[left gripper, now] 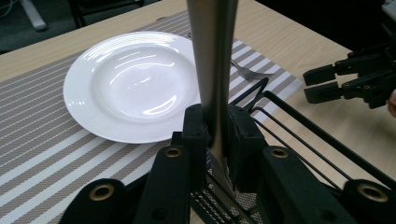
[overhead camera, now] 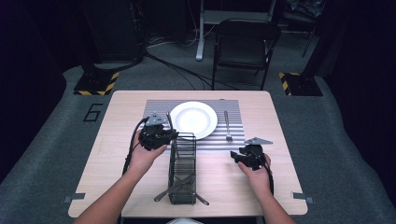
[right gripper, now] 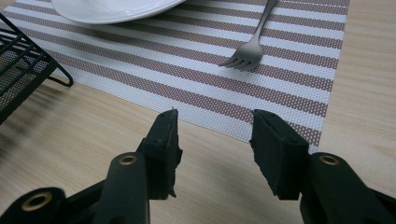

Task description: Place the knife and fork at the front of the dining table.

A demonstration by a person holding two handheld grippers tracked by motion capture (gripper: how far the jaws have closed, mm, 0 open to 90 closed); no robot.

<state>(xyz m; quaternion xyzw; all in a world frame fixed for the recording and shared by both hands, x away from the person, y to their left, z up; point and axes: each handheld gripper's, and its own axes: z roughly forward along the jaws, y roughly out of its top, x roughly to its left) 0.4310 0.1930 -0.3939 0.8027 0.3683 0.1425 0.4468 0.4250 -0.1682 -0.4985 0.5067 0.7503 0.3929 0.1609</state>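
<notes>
While the left gripper [left gripper: 215, 156] has its jaws clamped on the flat steel handle of a piece of cutlery [left gripper: 212, 70], the work appears to be laying a place setting, and this step looks like the lift out of the caddy [overhead camera: 182, 168]. The handle rises upright between the pads, smooth and brushed, widening toward its top; the working end lies below the jaws inside the caddy, so whether it is a knife or a spoon cannot be told. In the high view the left gripper [overhead camera: 156, 133] sits at the far end of the caddy, just beside the plate [overhead camera: 193, 120].

The right gripper [right gripper: 215, 140] hovers over bare wood with its jaws apart and nothing between them, near the tines of the fork [right gripper: 247, 51] that already lies on the placemat [right gripper: 196, 79] to the plate's right.

The next move probably calls for a straight upward pull so the piece clears the wire rim, then a turn to lay it flat on the placemat's free left side.

The caddy is a narrow black wire-and-mesh basket with more cutlery crossed at its near end. The plate is glossy white with a ribbed rim, the placemat a woven weave in grey and white stripes, and the surface [overhead camera: 116, 154] pale wood grain.
</notes>
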